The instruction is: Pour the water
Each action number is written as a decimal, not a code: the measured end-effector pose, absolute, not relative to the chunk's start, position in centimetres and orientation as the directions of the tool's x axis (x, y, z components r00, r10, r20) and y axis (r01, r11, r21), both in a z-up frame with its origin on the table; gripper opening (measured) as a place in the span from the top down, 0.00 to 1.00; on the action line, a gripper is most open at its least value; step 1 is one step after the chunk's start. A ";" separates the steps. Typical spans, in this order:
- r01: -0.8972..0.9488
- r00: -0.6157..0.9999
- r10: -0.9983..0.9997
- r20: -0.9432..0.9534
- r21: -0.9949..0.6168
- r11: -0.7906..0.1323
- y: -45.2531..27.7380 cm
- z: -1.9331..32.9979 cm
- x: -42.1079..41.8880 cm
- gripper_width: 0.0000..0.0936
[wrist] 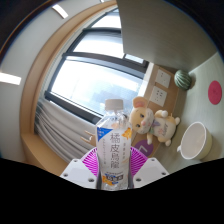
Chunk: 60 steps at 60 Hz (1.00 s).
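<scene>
Looking forward along the gripper point(113, 172), the view is tilted, so the room leans over to one side. A clear plastic water bottle point(114, 150) with a white cap and an orange-and-white label sits between the two fingers, whose magenta pads point(92, 160) press against its sides; the fingers are closed on it and hold it off any surface. The bottle's base is cut off below, and the label's print is too small to read. Beyond the bottle, a plush toy point(147, 122) in cream and tan stands on the bench point(205, 110), and just beside it is a white bowl point(195, 141), with its opening turned toward the camera. Behind the toy is a cardboard box point(160, 85), and near that a small green striped ball point(182, 78), hard to make out. A large window point(85, 80) fills the background, with ceiling lights point(10, 78) above.
</scene>
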<state>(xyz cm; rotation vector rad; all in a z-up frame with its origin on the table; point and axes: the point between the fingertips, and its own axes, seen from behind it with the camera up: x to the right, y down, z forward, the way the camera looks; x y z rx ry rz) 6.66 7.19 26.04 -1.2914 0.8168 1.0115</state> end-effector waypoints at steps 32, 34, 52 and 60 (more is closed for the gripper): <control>0.019 0.949 -0.315 0.031 -0.999 -0.040 6.2 26.4 27.6 0.59; 0.019 0.941 -0.335 0.039 -0.998 -0.060 6.2 25.1 29.0 0.59; -0.027 0.908 -0.417 0.052 -0.983 -0.181 5.8 13.7 36.2 0.59; -0.046 0.909 -0.413 0.053 -0.973 -0.225 6.0 9.6 36.5 0.59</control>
